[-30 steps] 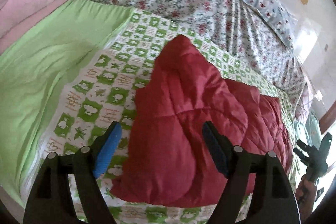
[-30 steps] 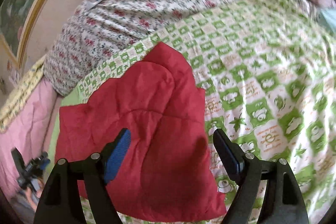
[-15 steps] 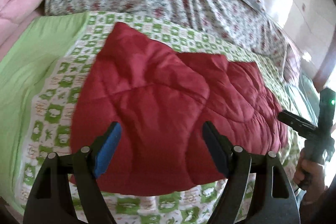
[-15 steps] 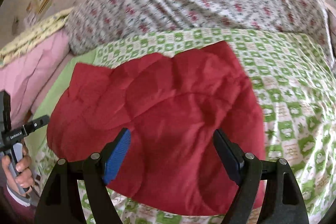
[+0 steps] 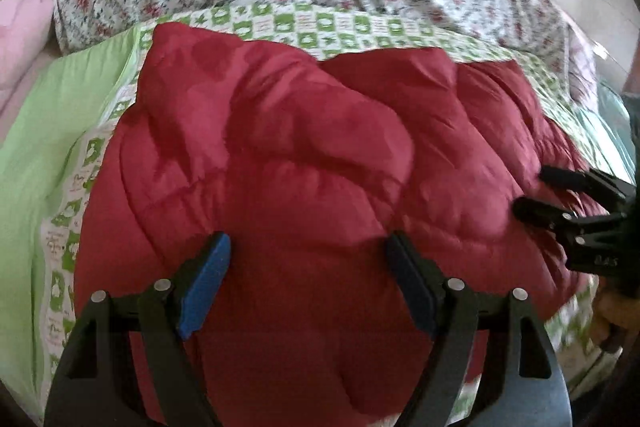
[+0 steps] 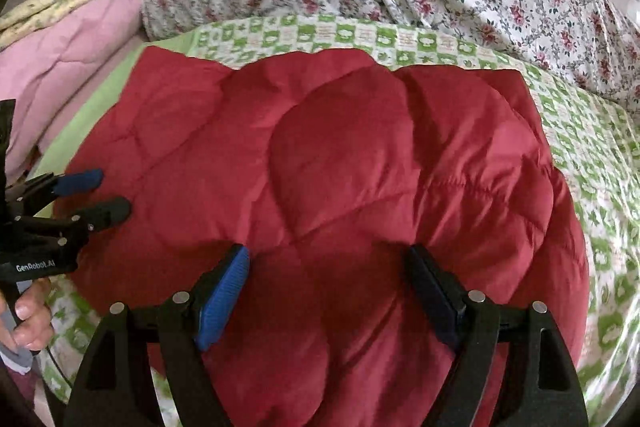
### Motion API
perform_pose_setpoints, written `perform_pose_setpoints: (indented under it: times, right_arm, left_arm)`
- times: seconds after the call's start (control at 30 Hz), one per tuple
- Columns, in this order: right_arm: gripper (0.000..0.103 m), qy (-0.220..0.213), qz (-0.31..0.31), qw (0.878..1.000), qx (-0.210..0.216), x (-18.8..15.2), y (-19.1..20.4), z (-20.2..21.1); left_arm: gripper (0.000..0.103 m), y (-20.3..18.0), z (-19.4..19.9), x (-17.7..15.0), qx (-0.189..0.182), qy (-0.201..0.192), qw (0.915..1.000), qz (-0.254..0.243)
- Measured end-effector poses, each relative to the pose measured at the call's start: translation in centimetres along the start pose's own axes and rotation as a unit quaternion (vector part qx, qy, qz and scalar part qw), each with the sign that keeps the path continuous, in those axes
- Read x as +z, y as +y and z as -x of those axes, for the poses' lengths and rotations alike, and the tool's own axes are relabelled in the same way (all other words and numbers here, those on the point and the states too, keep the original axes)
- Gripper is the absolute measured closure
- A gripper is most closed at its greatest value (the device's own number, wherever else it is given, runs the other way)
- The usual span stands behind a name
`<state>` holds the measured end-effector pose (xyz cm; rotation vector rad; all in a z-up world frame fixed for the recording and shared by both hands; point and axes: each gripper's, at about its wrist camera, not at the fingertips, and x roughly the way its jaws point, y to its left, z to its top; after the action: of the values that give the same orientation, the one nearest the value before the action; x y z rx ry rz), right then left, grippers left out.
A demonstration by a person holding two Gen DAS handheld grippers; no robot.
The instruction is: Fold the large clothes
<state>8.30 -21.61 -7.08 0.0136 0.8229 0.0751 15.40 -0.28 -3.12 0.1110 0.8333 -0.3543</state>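
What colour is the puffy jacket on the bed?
Dark red. The jacket shows best in the right wrist view.

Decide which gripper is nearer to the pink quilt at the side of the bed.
Left. The left gripper hovers over the red jacket's edge beside the pink quilt; the right gripper is over the jacket's opposite side.
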Motion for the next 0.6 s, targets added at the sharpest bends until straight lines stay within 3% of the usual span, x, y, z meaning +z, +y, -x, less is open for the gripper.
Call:
perform_pose_setpoints:
  times: [0.3, 0.6]
  right_arm:
    - [0.023, 0.014, -0.058, 0.998, -0.037, 4.1, -4.2, -3.5]
    - [0.023, 0.008, -0.149, 0.989, -0.023, 4.5, -8.6, -5.8]
  left_arm:
    - [0.022, 3.5, -5.3, 4.7, 0.062, 0.04, 0.9938, 0.083]
    - [0.022, 5.0, -8.6, 6.6, 0.076, 0.068, 0.9873, 0.121]
